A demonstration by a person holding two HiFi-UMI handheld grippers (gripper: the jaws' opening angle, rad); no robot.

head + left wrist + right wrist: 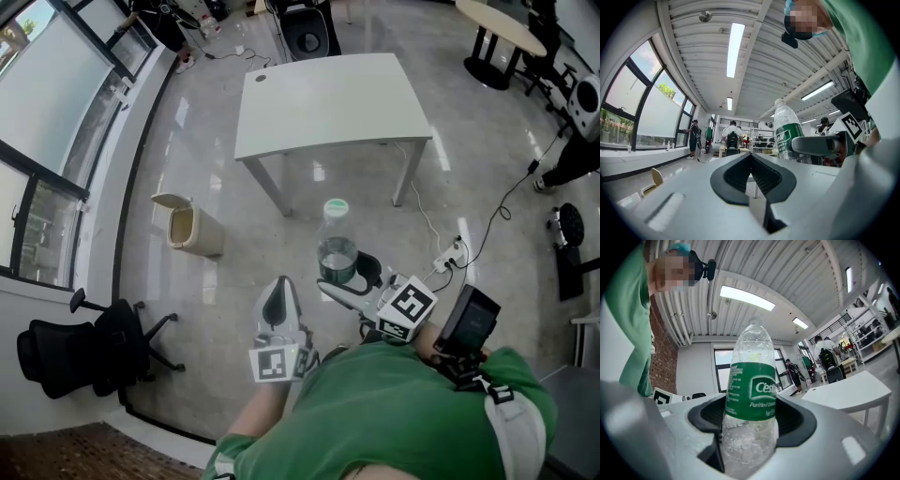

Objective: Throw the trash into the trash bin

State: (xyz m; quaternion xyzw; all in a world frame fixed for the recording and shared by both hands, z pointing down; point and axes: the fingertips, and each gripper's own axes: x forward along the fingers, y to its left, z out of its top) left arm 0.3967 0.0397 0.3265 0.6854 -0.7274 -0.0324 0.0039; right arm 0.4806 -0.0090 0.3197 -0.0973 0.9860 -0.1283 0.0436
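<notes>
A clear plastic water bottle (336, 241) with a green label and green cap stands upright in my right gripper (344, 274), whose jaws are shut on its lower half. The right gripper view shows the bottle (751, 413) filling the space between the jaws. To the bottle's left, my left gripper (277, 302) is shut and holds nothing; its view shows the pads (751, 174) meeting and the bottle (785, 132) off to the right. A small beige trash bin (190, 225) with its lid tipped open stands on the floor by the window wall, ahead and to the left.
A white table (328, 103) stands ahead, beyond the bottle. A black office chair (89, 349) sits at the left near the wall. White cables and a power strip (448, 261) lie on the floor at the right. People stand far off by the windows.
</notes>
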